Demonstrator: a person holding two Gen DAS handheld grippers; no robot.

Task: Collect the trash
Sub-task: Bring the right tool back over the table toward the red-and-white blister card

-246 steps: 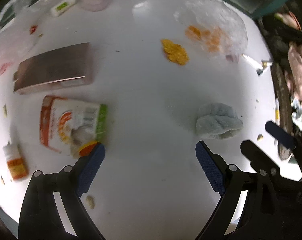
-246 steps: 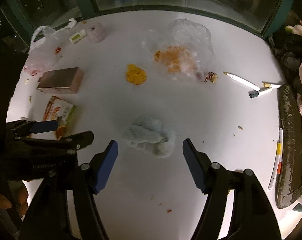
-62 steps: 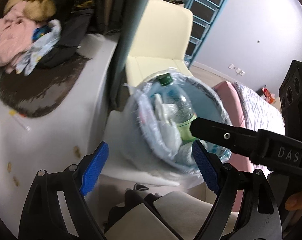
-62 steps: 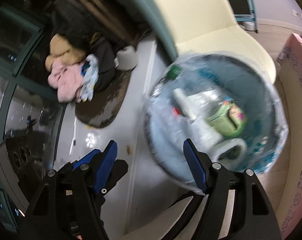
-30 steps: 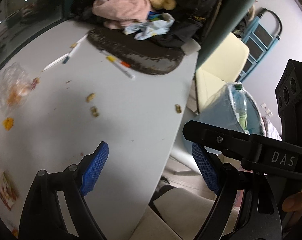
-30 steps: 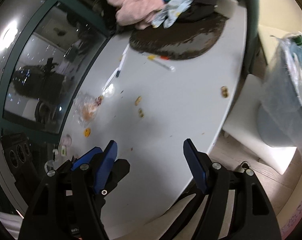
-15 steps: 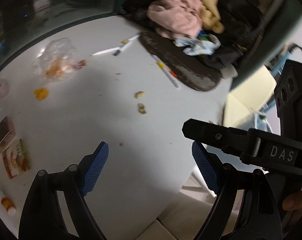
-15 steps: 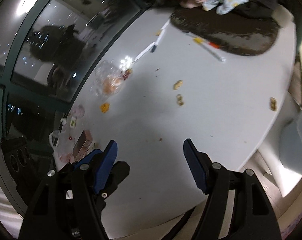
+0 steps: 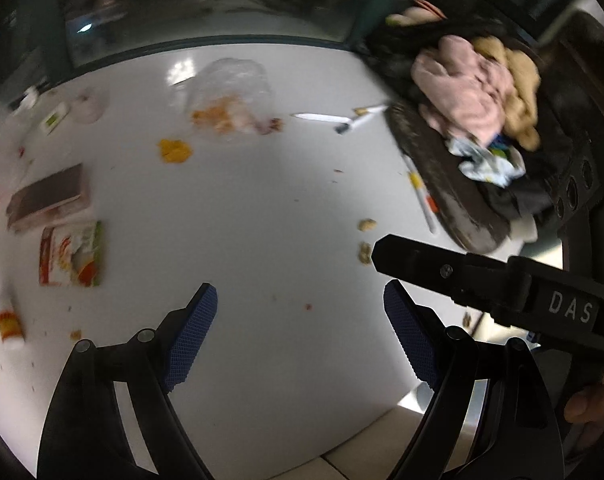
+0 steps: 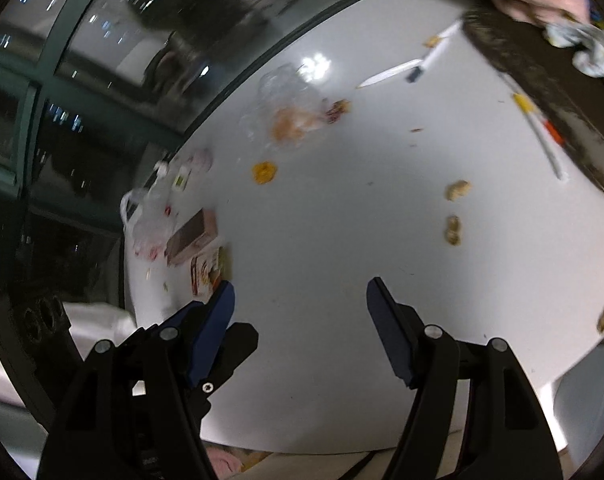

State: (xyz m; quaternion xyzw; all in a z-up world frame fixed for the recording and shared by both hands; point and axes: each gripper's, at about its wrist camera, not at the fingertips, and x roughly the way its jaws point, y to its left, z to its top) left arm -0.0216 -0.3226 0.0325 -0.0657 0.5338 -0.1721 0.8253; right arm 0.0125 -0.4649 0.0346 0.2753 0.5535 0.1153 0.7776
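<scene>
White table [image 9: 262, 208] bare under both grippers' empty, released jaws, near edge just below, litter well beyond.

both grippers are black plastic with silver screws and blue textured pads [image 9: 192, 336]. the right gripper [image 9: 482, 276] bears white "das" lettering and a small green light.

Pink clothes [image 9: 462, 92] heaped on a dark mat [image 9: 442, 184] at the white table's [image 9: 262, 220] edge; dark windows [image 10: 82, 80] behind
</scene>
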